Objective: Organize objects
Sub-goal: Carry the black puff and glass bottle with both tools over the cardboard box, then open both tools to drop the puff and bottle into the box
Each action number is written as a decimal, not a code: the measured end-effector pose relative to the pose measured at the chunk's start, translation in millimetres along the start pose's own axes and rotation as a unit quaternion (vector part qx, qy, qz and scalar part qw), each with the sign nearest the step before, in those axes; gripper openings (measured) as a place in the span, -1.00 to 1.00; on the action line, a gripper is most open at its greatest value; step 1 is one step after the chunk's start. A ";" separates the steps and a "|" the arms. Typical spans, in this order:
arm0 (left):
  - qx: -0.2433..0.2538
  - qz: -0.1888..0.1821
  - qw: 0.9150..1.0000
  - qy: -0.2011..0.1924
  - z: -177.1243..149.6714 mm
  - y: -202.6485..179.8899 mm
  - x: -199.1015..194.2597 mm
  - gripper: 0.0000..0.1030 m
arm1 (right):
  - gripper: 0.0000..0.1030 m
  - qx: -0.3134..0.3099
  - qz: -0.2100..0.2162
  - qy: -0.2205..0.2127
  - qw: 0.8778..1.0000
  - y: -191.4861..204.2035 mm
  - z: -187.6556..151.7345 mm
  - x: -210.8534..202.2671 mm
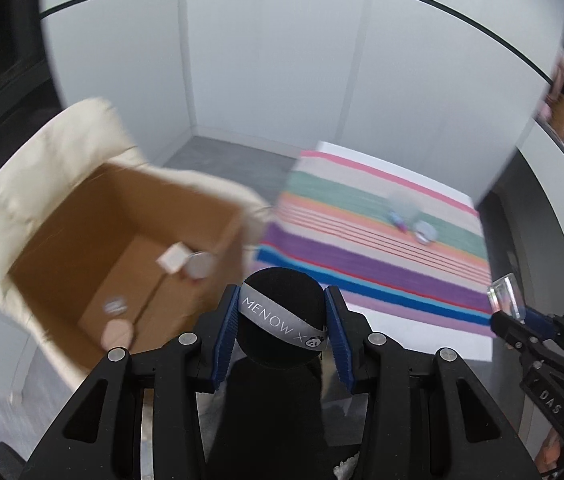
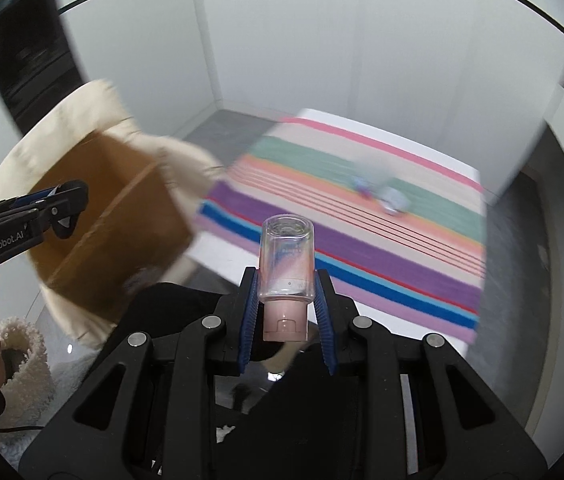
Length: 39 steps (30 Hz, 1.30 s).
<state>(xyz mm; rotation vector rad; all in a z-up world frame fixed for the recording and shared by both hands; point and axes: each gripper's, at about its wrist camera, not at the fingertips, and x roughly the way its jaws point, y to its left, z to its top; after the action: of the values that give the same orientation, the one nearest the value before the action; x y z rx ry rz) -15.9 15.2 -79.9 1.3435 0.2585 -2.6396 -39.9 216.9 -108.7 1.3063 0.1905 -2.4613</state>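
The left gripper (image 1: 282,320) is clamped on a round black compact banded with a grey "MENOW" strip (image 1: 282,316). The right gripper (image 2: 286,304) pinches a small clear bottle with a pale pink cap (image 2: 286,268), cap toward the wrist and clear base pointing outward.

Ahead and to the left of both grippers sits the open brown cardboard box (image 1: 113,240), draped at its rim with cream cloth (image 1: 41,168) and already holding a few small items. Ahead and to the right lies the striped, many-coloured cloth (image 1: 382,240), with a couple of blurred small pieces still on it.

The risks, as I judge them — the round compact could slip or roll out between the flat pads, and the smooth bottle could pivot in its narrow pinch. Either might drop short of the box or catch on the loose cream fabric at the rim.
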 end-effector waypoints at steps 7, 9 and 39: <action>-0.085 0.073 0.994 -0.008 -20.9 98.4 -25.8 -0.16 | -0.45 -0.105 0.082 0.014 0.991 113.0 19.9 31.3; -0.112 0.092 0.989 -0.005 -29.8 125.7 -30.1 -0.16 | -0.45 -0.142 0.108 0.019 0.984 149.5 21.1 37.0; -0.187 0.116 0.975 0.038 2.1 223.1 68.5 -0.16 | -0.45 -0.275 0.141 0.085 0.947 295.8 61.5 147.7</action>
<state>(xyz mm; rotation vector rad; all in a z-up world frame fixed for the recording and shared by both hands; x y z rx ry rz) -6.6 -206.8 -151.6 1.2614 0.5420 -2.2138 -56.4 -110.7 -182.6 1.1890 0.6350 -1.8657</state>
